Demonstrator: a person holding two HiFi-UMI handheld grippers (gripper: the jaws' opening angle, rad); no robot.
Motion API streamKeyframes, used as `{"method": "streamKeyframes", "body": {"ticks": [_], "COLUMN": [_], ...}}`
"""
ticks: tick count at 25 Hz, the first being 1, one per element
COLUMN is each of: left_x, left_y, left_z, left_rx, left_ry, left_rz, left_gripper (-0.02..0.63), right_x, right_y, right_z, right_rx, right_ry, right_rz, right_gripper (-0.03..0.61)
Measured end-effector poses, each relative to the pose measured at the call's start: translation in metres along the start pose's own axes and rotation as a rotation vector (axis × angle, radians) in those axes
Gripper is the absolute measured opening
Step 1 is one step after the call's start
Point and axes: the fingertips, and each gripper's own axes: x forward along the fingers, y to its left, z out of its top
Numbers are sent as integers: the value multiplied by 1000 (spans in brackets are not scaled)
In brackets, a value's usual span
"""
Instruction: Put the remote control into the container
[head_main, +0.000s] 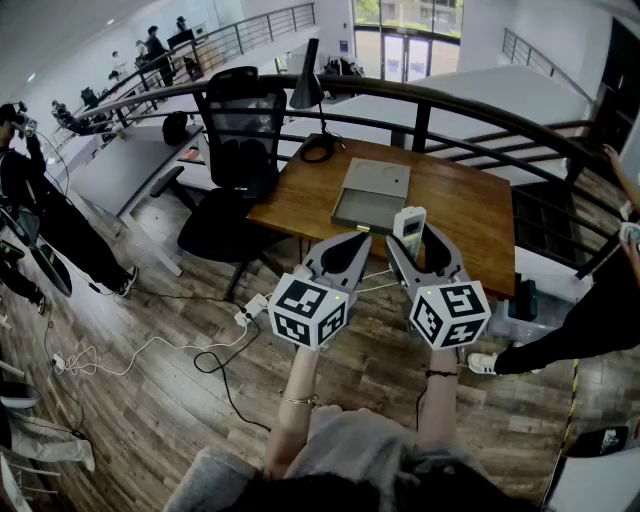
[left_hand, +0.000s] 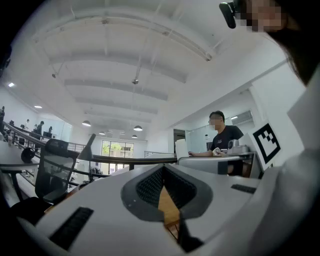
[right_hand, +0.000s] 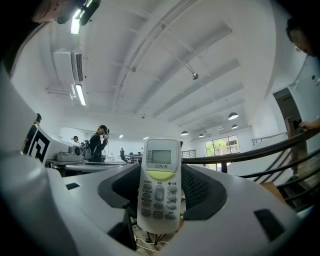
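Head view: the left gripper (head_main: 356, 240) and the right gripper (head_main: 412, 238) are held side by side in the lower centre of the frame, both pointing toward the wooden table (head_main: 470, 215) in the centre. The grey container (head_main: 375, 185) lies flat on the table, above the two grippers in the frame. The remote control (head_main: 408, 222) stands upright between the right gripper's jaws, over the near edge of the table, just beside the container's lower right corner and outside it. A black office chair (head_main: 235, 150) stands left of the table, and a desk lamp (head_main: 308, 85) rises at the table's upper left corner. Left gripper view: the left gripper (left_hand: 162, 170) is clenched, with its ribbed pads (left_hand: 147, 187) meeting at the tips and nothing between them; wood shows through the narrow gap behind the tips. A person in a dark shirt (left_hand: 222, 137) sits at a desk right of centre. Right gripper view: the right gripper (right_hand: 161, 172) grasps the remote control (right_hand: 158, 195), with a jaw standing wide on each side and a pad (right_hand: 200, 187) against each long edge. The remote control is upright, with its display at the top and its buttons facing the camera. A person in dark clothes (right_hand: 97, 145) stands at the left of the frame.
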Motion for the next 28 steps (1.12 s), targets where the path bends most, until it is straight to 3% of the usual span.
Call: {"method": "streamKeyframes", "body": {"ticks": [14,28], "left_x": [-3,-15], "left_y": [-6,-4], "left_z": [-2,-19], "left_rx": [-6,-27], "left_ry": [12,62], "left_rz": [10,83], "left_gripper": [3,3], "right_x": [-9,-10], "right_y": [-1,-2], "right_z": [-1,-15], "right_rx": [-7,31], "right_ry": [18,50], "right_rz": [-5,33], "right_gripper": [262,261]}}
